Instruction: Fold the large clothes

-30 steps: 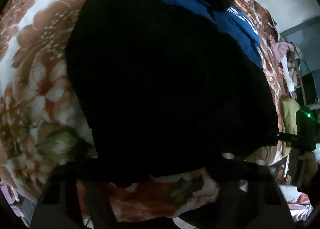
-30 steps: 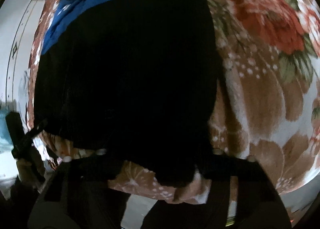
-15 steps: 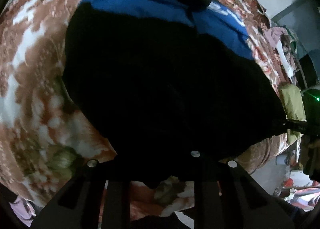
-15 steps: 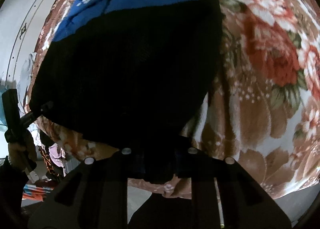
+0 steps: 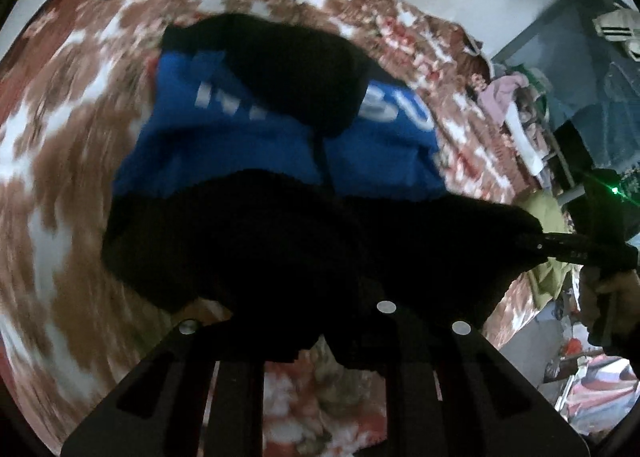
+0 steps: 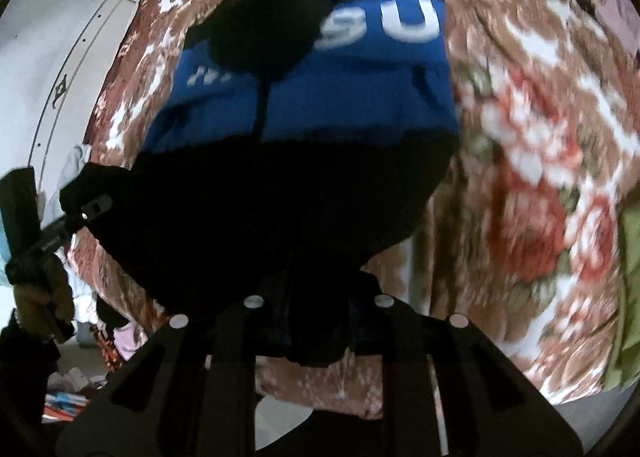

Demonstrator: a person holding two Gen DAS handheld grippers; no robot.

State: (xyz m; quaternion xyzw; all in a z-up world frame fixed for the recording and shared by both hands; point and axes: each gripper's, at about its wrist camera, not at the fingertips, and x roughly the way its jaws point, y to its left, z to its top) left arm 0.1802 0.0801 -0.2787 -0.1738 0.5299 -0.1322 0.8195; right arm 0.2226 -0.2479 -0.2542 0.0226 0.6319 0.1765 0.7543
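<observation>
I have lifted the bottom edge of the big hoodie point(image 5: 280, 145) off the bed point(image 5: 60, 177). My left tool point(image 5: 320, 321) is pinched shut on 1 bottom corner, and my right tool point(image 6: 316, 321) is pinched shut on the other corner. The black part hangs right in front of both tools. The blue part with white letters point(image 6: 384, 23) lies farther ahead on the flowery blanket, and the black hood point(image 5: 288, 69) sits on top of it, farthest from my tools.

1 second ago the black cloth filled almost all I could see, and my tools were low, down by the blanket. Half a second ago I saw a bit more blue. Now I see the whole blue band, the letters and the hood, and the blanket looks smeared, so I am moving fast. From my left tool I can see my right tool off to the right, holding its corner up.

I think this means the fold has started. Next I think I should carry this edge forward, toward the hood, and lay it down flat.
</observation>
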